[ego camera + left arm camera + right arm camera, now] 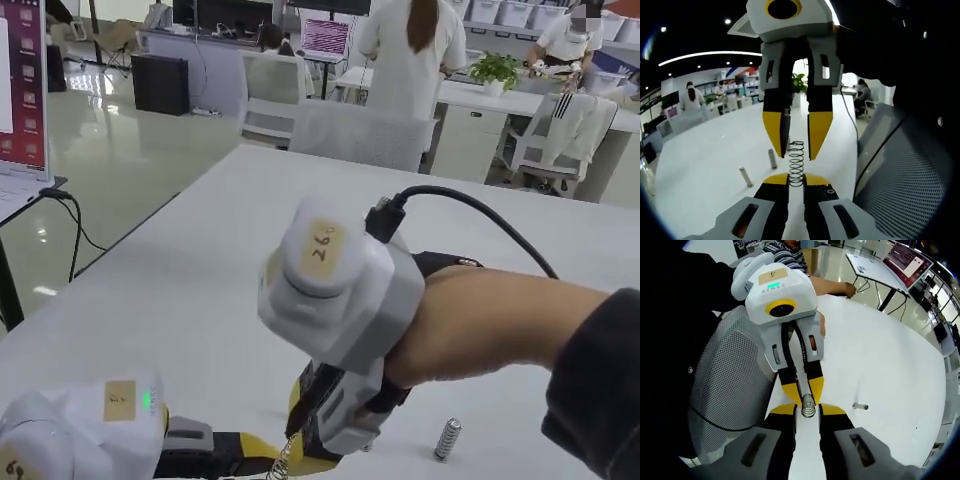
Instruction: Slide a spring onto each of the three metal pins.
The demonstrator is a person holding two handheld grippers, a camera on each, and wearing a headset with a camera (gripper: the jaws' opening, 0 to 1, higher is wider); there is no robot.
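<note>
Lengthwise, spring [796, 167] spans left gripper [796, 178] to right gripper [796, 154], ends between jaws.

A sleeved arm [540, 340] reaches from the right, pointing the white right gripper [292, 432] down at the surface [200, 300]. It meets the left gripper [255, 458] at a small spring [281, 462]. A second spring [448, 438] sits to the right.
</note>
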